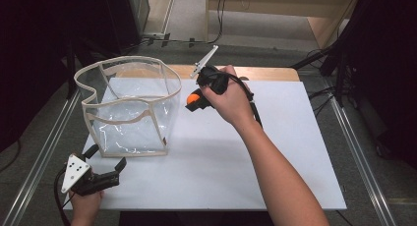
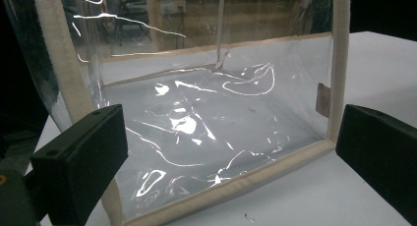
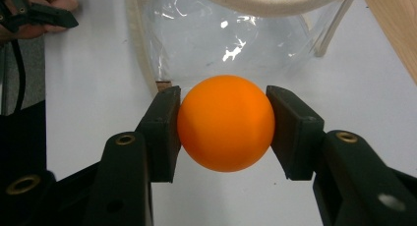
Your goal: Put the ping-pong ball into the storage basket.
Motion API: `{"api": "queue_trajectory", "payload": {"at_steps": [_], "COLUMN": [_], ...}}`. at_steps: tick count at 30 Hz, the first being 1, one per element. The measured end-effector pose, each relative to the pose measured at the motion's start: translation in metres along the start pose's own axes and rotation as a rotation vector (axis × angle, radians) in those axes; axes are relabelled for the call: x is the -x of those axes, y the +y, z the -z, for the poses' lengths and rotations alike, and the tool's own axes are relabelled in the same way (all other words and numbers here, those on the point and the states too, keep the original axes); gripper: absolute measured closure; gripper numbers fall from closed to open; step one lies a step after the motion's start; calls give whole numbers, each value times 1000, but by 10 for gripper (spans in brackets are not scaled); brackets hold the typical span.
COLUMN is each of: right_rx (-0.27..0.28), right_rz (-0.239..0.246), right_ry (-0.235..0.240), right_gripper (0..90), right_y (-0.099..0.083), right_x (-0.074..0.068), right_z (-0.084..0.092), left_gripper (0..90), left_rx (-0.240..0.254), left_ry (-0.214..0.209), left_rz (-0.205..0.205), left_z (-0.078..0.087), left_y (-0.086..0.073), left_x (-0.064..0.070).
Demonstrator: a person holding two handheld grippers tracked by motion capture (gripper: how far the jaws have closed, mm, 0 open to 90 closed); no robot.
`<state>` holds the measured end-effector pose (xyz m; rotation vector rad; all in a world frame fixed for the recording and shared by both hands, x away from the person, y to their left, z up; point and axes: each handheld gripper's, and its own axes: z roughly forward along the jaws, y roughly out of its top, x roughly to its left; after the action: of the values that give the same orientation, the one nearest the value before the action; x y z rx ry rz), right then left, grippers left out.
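Orange ball mid-frame, clamped between right gripper pads (both touching). Clear bag just left, rim open upward. Left gripper lower left, jaws wide, empty, near bag corner. White board beneath.

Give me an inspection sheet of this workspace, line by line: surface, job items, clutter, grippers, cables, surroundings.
Surface: white board on a wooden table.
Job's things: orange ball clamped between jaws; clear bag with beige trim standing open on the board.
Clutter: nothing seen.
Grippers: right hand-held gripper shut on the ball, just beside the bag; left hand-held gripper open, jaws facing the bag's lower side.
Cables: black cable trails from the right hand-held gripper; more on the floor beyond.
Surroundings: dark equipment on both sides, metal rails.
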<state>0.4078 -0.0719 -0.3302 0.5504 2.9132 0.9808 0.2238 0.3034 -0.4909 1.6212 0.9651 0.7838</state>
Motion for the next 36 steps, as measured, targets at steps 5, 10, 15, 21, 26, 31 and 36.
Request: {"api": "queue_trajectory", "payload": {"at_steps": [5, 10, 15, 21, 26, 31, 36], "right_rx": [8, 17, 18, 24, 26, 27, 27], "right_rz": [5, 9, 12, 8, 14, 11, 16], "right_ry": [2, 11, 16, 17, 16, 14, 9], "right_gripper": [480, 480, 480, 480, 480, 480, 480], "right_y": [4, 7, 9, 11, 15, 18, 21], "right_x": [0, 1, 4, 5, 5, 4, 4], "right_z": [5, 7, 9, 11, 14, 18, 21], "left_gripper": [0, 0, 0, 0, 0, 0, 0], "left_rx": [1, 1, 0, 0, -1, -1, 0], "left_ry": [0, 0, 1, -1, -1, -1, 1], "left_rz": [1, 1, 0, -1, -3, -1, 0], "left_z": [0, 0, 0, 0, 0, 0, 0], "left_y": [0, 0, 0, 0, 0, 0, 0], "left_x": [0, 0, 0, 0, 0, 0, 0]}}
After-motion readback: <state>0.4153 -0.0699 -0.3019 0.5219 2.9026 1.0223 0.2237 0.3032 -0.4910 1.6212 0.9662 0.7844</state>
